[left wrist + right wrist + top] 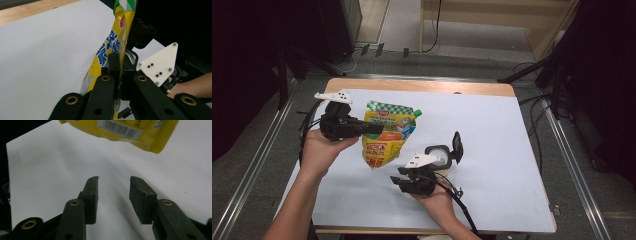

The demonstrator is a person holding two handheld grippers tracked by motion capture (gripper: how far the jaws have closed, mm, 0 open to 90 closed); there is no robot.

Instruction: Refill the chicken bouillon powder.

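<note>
Pouch (pixel 387 137), soft, crinkly and probably light, hangs above the white surface (pixel 492 125) clamped at mid-edge by the left hand-held gripper (pixel 374 129); the right hand-held gripper (pixel 113 195) gapes empty below.

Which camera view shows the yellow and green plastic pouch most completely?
The high view: the yellow and green plastic pouch shows whole there, its printed front up, the left tool shut on it. The left gripper view sees it edge-on between the jaws. The right gripper view catches its lower edge with the barcode.
</note>
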